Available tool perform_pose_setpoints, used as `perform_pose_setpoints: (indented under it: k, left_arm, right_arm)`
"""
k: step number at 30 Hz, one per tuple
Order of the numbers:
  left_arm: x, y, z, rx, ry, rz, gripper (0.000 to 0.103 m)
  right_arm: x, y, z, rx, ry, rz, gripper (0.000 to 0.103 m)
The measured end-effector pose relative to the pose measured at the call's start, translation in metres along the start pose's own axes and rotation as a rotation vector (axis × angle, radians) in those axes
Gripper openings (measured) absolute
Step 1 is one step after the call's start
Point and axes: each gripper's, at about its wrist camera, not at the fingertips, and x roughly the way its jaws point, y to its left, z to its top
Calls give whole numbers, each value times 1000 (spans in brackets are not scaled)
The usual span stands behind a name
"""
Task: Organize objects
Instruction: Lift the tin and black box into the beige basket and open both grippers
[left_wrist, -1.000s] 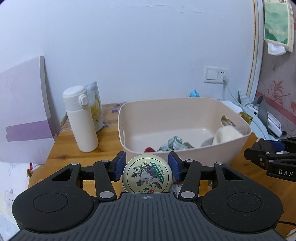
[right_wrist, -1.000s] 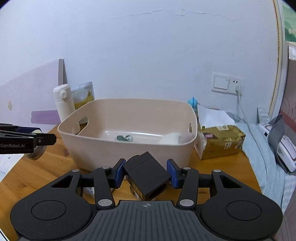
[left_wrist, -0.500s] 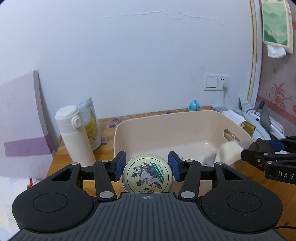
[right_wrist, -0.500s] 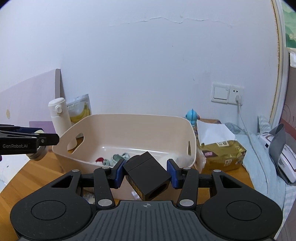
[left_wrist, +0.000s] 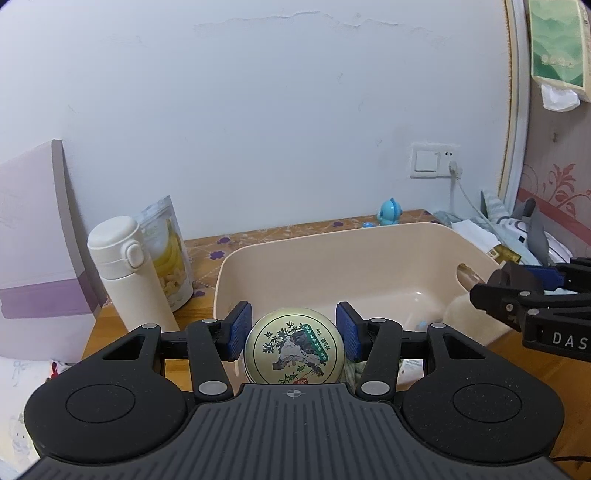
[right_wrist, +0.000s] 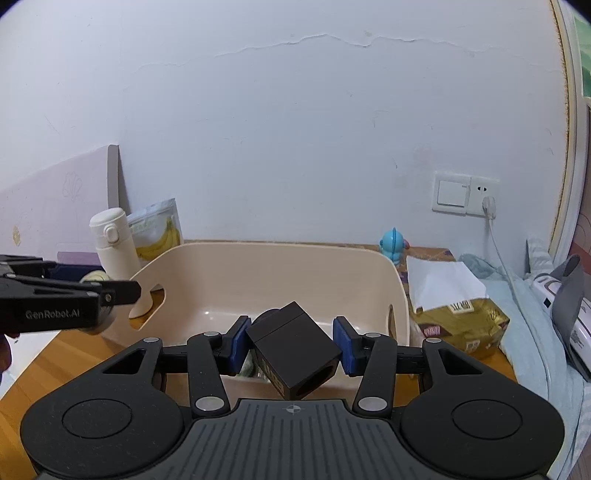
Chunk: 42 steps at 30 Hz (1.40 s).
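Observation:
My left gripper (left_wrist: 294, 334) is shut on a round gold tin (left_wrist: 294, 347) with a printed lid, held above the near rim of a beige plastic basin (left_wrist: 332, 254). My right gripper (right_wrist: 291, 345) is shut on a tilted black box (right_wrist: 293, 349) and holds it over the basin's (right_wrist: 258, 273) near rim. Each gripper shows in the other's view, the right one (left_wrist: 532, 306) at the basin's right side and the left one (right_wrist: 66, 299) at its left side. Small items lie in the basin, mostly hidden.
A white flask (left_wrist: 127, 271) and a banana snack bag (left_wrist: 168, 254) stand left of the basin by a purple board (left_wrist: 33, 243). A blue toy (right_wrist: 393, 245), a gold tissue pack (right_wrist: 454, 314) and bedding (right_wrist: 546, 317) lie to the right. The wall is close behind.
Both grippers have risen and moved forward with their objects, from in front of the basin wall to above its near rim. The basin now sits lower in both views.

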Motion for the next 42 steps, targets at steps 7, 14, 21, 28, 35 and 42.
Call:
perform_pose_setpoints:
  k: [7,14,21,28,35,42]
  left_arm:
    - [24,-1,4,8,21,-4,52]
    - [51,0,7,29,71,-11,52]
    - [75,0,4,35,122,0,52]
    - [94,-3,3,79,189,-11,52]
    - [108,-8,-1,120,253,2,52]
    - [111,-11,-3,153,260,14,52]
  right_arm:
    - [20,0,8,1,7,8,45]
    - [46,5,9,-25,45,6,45]
    - [65,4,10,-40,78,3,45]
    - [80,7,8,-80,126,-13,45]
    - [91,8,3,-107,199,-6,45]
    - [101,10,-3,-110,258,2,45]
